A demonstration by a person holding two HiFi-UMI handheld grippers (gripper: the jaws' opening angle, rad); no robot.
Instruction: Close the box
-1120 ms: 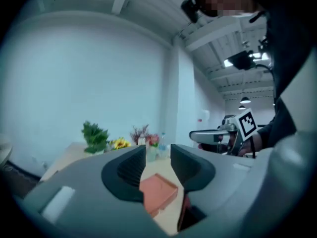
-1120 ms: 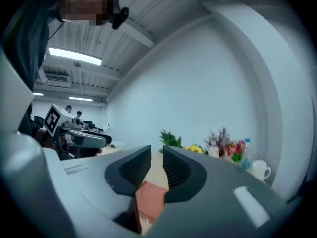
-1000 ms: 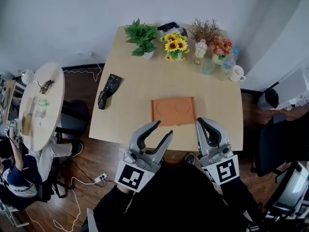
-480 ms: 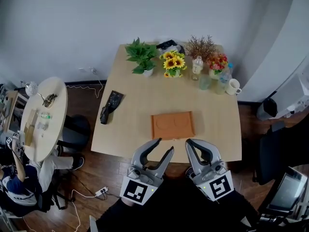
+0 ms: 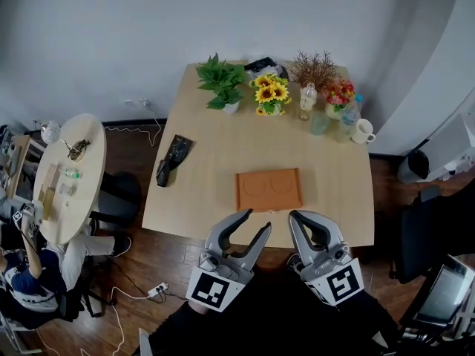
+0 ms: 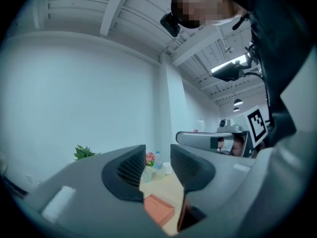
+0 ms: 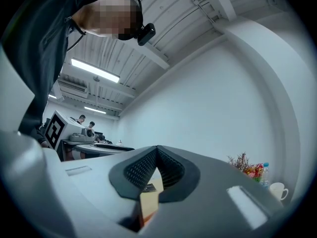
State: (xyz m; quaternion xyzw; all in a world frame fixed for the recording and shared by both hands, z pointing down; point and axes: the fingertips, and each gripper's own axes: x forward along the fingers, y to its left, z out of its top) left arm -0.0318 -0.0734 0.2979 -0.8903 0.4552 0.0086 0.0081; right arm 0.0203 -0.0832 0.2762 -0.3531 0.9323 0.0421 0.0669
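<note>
A flat orange rectangular box [image 5: 269, 189] with two round shapes pressed into its lid is seen lying shut on the pale wooden table [image 5: 211, 165]. It is placed near the table's front edge, about midway between the front corners, and it is well apart from the row of potted plants and flowers [image 5: 271, 91] lined along the back edge.

Both tongs are held just off the front edge, with their tips pointed at the box and nothing touched by either. The left gripper [image 5: 256, 220] is kept in front of the box's front left corner. Its jaws are parted by a narrow gap, and nothing is gripped between them; the box is seen through that gap, lower down and beyond the tips. The right gripper [image 5: 300, 216] is kept in front of the box's front right corner, with its ribbed pads pressed together on nothing.
</note>
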